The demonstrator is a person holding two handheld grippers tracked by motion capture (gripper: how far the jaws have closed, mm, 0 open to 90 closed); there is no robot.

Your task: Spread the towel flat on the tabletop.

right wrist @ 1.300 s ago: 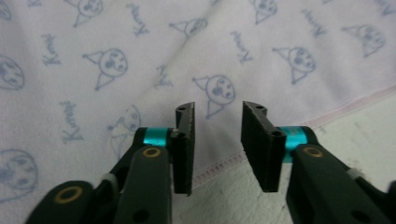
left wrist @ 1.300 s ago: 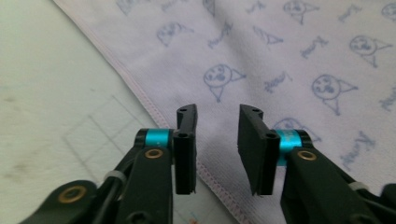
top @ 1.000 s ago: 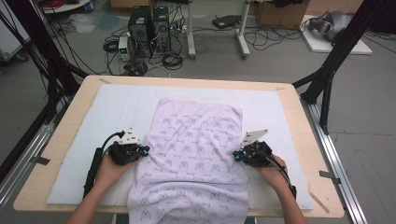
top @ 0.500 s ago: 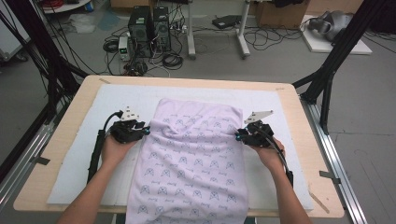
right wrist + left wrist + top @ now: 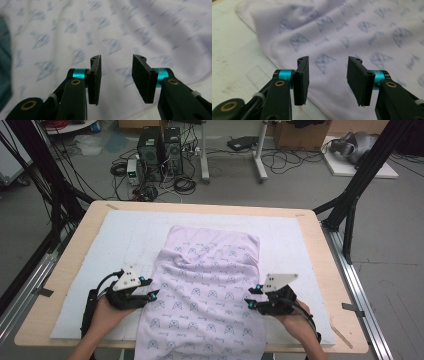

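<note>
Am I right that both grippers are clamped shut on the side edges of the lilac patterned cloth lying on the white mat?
Not quite: both gripper views show the left gripper and right gripper with jaws apart, just opened, nothing pinched. The cloth does lie on the white mat.

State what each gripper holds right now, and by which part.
Nothing. The left gripper and right gripper have just been opening, jaws apart and empty above the lilac cloth.

We seem to be in a lab or test workshop: a pale wooden table (image 5: pixel 70 265) topped with a white foam mat (image 5: pixel 125 235) stands in a black metal frame (image 5: pixel 357 195) on a grey concrete floor (image 5: pixel 395 245), with black computer towers (image 5: pixel 159 152) and tangled black cables (image 5: pixel 182 182) behind it.
</note>
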